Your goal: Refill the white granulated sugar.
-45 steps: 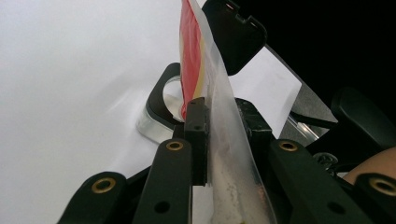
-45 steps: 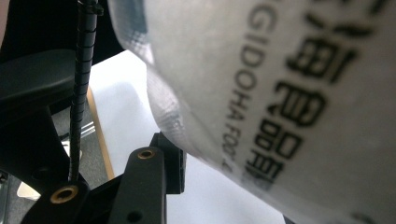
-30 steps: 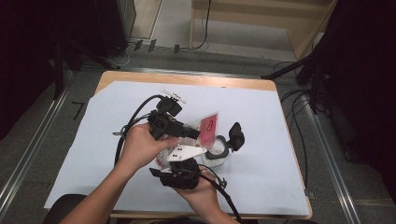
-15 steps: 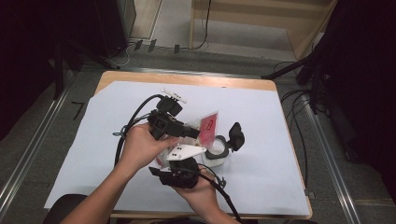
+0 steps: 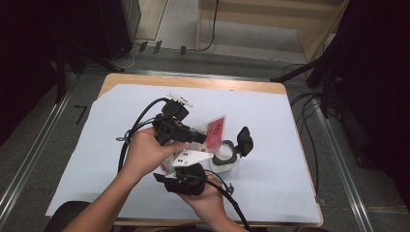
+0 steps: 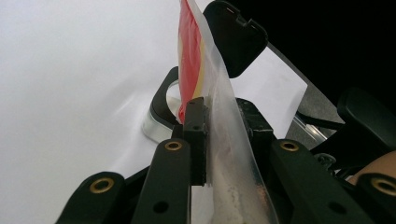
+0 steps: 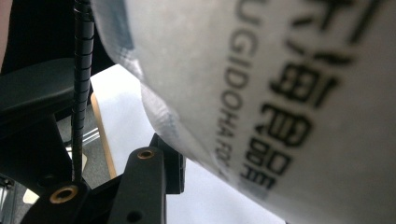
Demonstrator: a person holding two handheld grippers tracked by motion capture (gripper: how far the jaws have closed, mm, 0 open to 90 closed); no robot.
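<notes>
A clear plastic pouch [image 5: 213, 129] with a red label is held tilted over a small white container [image 5: 225, 158] whose black hinged lid [image 5: 244, 140] stands open. My left gripper [image 5: 197, 138] is shut on the pouch's middle. In the left gripper view both pads pinch the pouch [image 6: 219, 93] at the left gripper [image 6: 223, 119], with the container [image 6: 160, 113] and lid [image 6: 236, 37] just beyond. My right gripper [image 5: 183, 165] grips the pouch's lower end from below. In the right gripper view the printed pouch [image 7: 280, 93] rests on one of its fingers [image 7: 145, 184]; the other finger is hidden behind it.
A white sheet [image 5: 290, 121] covers the wooden table [image 5: 193, 82], with open room on it left and right of the hands. Black cables [image 5: 140, 121] trail from the grippers. A ribbed cable [image 7: 83, 70] hangs close at the left of the right gripper view.
</notes>
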